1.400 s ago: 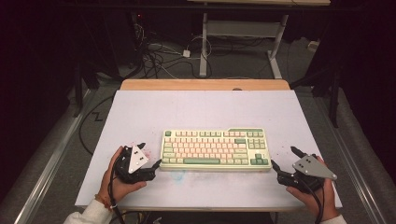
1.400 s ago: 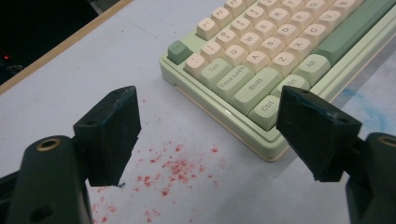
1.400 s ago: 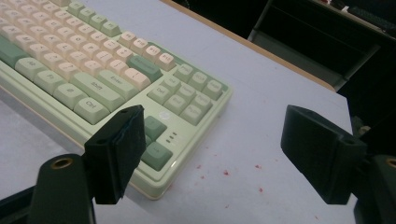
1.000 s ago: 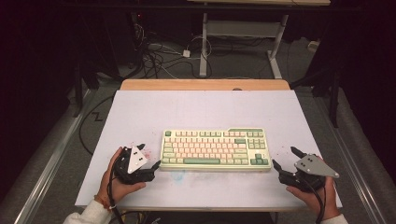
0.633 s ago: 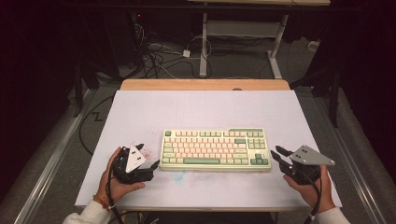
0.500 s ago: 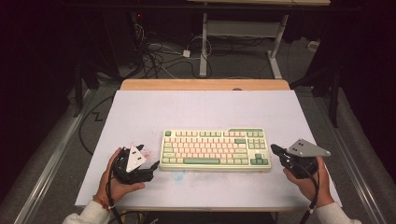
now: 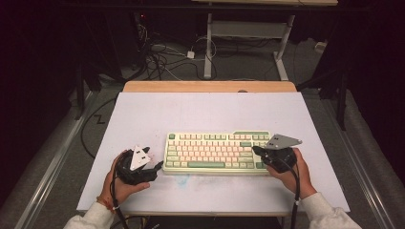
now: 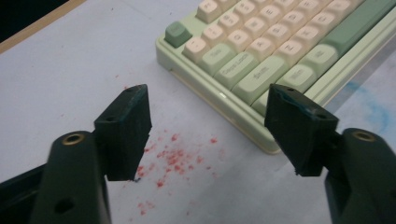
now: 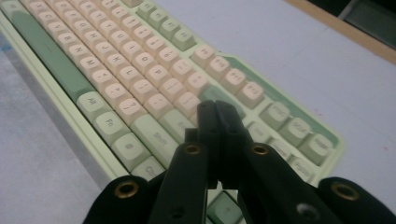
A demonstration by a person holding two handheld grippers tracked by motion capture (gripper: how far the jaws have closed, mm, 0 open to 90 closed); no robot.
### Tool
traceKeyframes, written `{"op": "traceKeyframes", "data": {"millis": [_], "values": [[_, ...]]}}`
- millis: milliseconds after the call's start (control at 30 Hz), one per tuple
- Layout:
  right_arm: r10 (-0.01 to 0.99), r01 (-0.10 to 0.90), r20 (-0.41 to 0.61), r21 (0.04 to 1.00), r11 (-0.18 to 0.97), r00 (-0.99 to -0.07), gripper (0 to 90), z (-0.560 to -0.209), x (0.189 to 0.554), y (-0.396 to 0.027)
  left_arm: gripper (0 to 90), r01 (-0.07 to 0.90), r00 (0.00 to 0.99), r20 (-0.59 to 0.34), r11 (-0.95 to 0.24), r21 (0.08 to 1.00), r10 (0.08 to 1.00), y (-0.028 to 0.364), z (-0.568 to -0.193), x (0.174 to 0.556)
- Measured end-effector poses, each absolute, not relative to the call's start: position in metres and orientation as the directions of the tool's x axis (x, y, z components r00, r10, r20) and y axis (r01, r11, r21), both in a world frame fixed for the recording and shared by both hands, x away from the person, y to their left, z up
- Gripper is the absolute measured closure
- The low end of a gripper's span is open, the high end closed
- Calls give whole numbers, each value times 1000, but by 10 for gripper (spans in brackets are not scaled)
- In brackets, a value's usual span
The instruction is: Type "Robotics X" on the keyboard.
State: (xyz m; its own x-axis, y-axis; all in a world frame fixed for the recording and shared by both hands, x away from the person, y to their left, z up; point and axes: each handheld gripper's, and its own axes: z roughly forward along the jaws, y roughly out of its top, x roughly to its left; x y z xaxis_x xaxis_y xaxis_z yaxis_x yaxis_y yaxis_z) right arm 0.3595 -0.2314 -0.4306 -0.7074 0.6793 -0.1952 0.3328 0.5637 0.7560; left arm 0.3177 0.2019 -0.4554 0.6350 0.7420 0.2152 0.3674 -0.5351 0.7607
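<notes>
A pale green keyboard (image 7: 215, 152) with pink and green keys lies on the white table (image 7: 200, 109) near its front edge. My left gripper (image 7: 155, 160) rests beside the keyboard's left front corner (image 8: 261, 51). It is open with nothing between the jaws (image 8: 210, 135), which have just been closing a little. My right gripper (image 7: 255, 149) is shut and empty. Its joined tips (image 9: 217, 109) hover over the keys at the keyboard's right end (image 9: 140, 70).
Red specks (image 8: 173, 154) and a faint blue smudge (image 8: 373, 102) mark the tabletop in front of the keyboard. A wooden strip (image 7: 210, 86) runs along the table's far edge. Cables (image 7: 162, 57) and a desk frame lie on the floor beyond.
The right hand slid left from the table beside the keyboard onto its right end, and its jaws went from open to shut. The left hand stayed put.
</notes>
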Motion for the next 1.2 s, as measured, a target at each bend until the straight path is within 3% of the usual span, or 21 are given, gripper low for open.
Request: {"op": "traceKeyframes", "data": {"millis": [367,433,467,533,667,733,1200], "values": [[639,339,-203,710,618,-742,900,-448,361,-215,420,379,675,142,-505,776,724,193,-446,323],[635,343,-199,703,624,-746,900,-451,362,-215,524,375,688,137,-511,774,713,192,-446,324],[635,341,-204,702,625,-745,900,-452,362,-215,524,379,690,134,-512,771,712,191,-445,325],[635,344,-201,700,626,-746,900,-452,362,-215,674,382,700,119,-510,771,704,189,-442,327],[631,342,-200,700,627,-749,900,-455,361,-215,772,396,735,53,-491,776,676,183,-435,335],[636,346,-189,706,618,-749,900,-456,361,-216,872,388,756,39,-495,777,654,181,-428,340],[639,338,-197,714,614,-744,900,-457,359,-216,874,368,799,83,-592,717,596,138,-422,365]]}}
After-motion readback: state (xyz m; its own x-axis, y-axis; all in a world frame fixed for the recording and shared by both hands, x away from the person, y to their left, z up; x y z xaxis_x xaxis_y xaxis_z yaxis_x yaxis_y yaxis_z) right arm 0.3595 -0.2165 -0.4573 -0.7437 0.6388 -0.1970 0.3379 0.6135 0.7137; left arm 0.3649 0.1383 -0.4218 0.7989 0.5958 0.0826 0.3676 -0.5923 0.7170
